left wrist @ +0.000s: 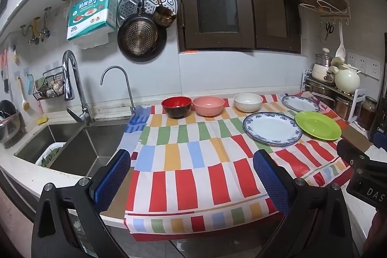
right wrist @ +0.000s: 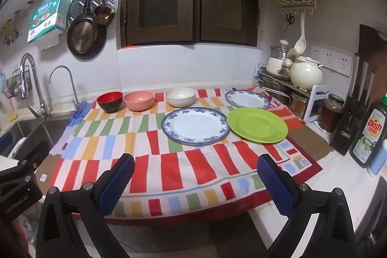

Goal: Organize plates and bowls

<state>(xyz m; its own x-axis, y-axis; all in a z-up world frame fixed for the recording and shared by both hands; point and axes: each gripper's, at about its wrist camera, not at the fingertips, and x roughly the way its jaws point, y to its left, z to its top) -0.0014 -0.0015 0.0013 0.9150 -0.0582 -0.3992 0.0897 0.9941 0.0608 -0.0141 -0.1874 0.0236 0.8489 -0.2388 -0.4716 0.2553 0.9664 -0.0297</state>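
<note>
Kitchen table (right wrist: pixel 314 137) cloth (right wrist: pixel 169 168) lies loose (overhanging): both hand-held grippers, left (left wrist: pixel 191 178) and right (right wrist: pixel 196 178), gape empty; dragging it could spill plates

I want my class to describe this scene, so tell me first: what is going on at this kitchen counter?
A person holds two tongs over the near edge of a striped cloth; the left tongs and right tongs are both open and empty. Nothing is touched yet. Along the back sit a red bowl, a pink bowl and a white bowl. Two blue-rimmed plates and a green plate lie separately, unstacked.
</note>
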